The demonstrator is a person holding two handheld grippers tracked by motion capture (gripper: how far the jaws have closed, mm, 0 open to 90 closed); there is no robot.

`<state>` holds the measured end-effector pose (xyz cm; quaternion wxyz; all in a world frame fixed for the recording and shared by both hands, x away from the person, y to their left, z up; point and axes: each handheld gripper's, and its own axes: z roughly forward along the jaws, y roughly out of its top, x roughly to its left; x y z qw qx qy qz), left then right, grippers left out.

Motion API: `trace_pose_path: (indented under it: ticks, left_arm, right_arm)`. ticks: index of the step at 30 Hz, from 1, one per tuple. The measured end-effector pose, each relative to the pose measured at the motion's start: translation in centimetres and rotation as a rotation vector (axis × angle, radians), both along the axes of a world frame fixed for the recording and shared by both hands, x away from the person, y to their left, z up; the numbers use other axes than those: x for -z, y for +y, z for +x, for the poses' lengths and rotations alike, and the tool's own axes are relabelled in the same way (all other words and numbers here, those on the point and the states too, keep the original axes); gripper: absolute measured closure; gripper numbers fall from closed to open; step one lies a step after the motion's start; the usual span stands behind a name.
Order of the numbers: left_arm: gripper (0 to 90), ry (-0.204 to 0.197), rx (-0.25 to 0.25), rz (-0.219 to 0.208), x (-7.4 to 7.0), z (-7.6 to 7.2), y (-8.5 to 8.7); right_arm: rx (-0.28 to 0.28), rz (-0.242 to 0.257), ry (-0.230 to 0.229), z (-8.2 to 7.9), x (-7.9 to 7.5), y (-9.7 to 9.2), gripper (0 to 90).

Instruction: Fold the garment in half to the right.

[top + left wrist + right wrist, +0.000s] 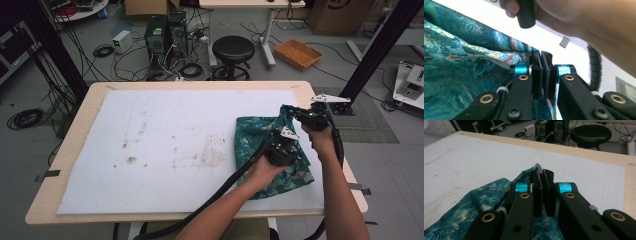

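A teal patterned cloth [250, 132] lies crumpled on the right part of the white mat [175, 135]. My left gripper [286, 142] is over the middle of the cloth. In the left gripper view its jaws are shut on a raised fold of the cloth [461, 62], and the left gripper [541, 56] faces the other hand close by. My right gripper [292, 111] is at the cloth's far right corner and holds it lifted. In the right gripper view the right gripper [541, 173] is shut on that corner of the cloth [486, 192].
The mat covers a wooden table [75, 125], whose right edge runs close to both hands. On the floor beyond the table are a black stool [233, 50], computer towers [165, 32], loose cables and an orange tray [298, 52].
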<state>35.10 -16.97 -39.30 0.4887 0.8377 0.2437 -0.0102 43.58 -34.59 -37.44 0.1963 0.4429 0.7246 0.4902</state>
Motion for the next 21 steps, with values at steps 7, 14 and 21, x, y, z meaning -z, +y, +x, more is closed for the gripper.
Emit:
trace_pose_path:
  ticks: [7, 14, 21]
  left_arm:
    - [86.7, -0.005, -0.007, 0.041, 1.4, 0.3, -1.7]
    - [54.2, -0.067, 0.001, -0.010, 1.4, 0.4, -1.2]
    - [41.4, -0.119, -0.072, -0.112, 0.5, 0.1, 3.5]
  right_arm:
    - [0.024, -0.005, 0.007, -0.1, 0.6, -0.7, 87.6]
    - [0.037, -0.014, 0.017, -0.2, 1.0, -0.9, 87.5]
    - [0.045, -0.014, 0.019, -0.4, 1.3, -1.1, 87.1]
